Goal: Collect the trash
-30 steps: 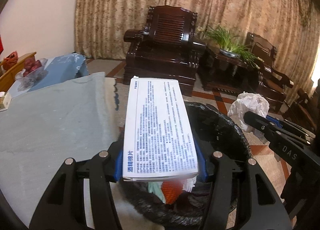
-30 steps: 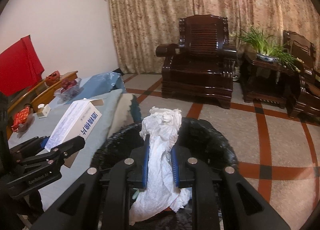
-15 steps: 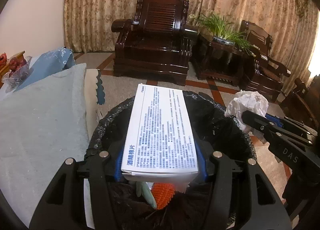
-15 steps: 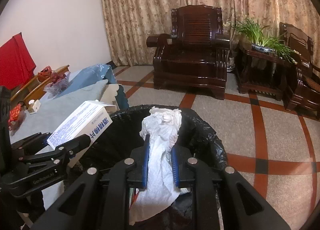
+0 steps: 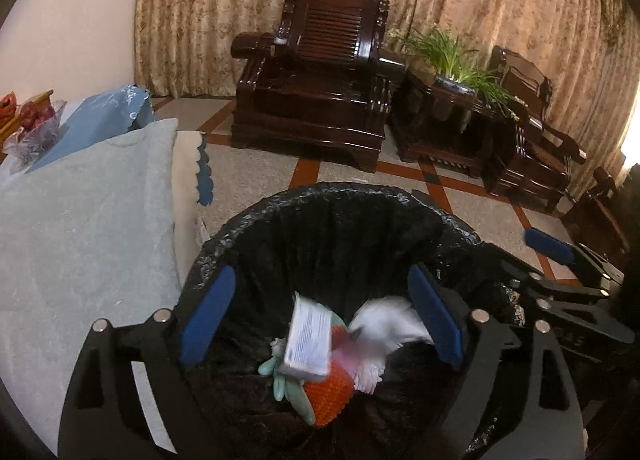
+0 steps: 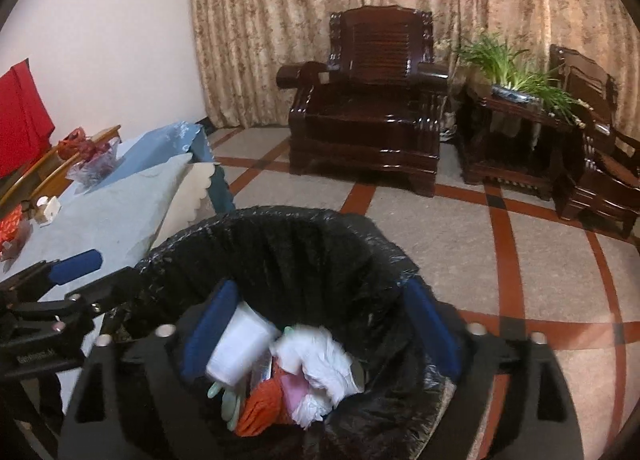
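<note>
Left wrist: box (image 5: 308, 344) in bin (image 5: 340, 195)

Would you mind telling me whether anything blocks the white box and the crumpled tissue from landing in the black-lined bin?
Nothing visible does. The white box and crumpled tissue are already inside the bin, atop other trash. The jaws of the left gripper and right gripper are opening, pads clear.

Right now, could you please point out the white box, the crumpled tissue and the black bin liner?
white box (image 5: 308, 342): left wrist view, printed top face.
crumpled tissue (image 6: 320, 360): right wrist view, its middle.
black bin liner (image 5: 340, 219): left wrist view, far inner wall.
</note>
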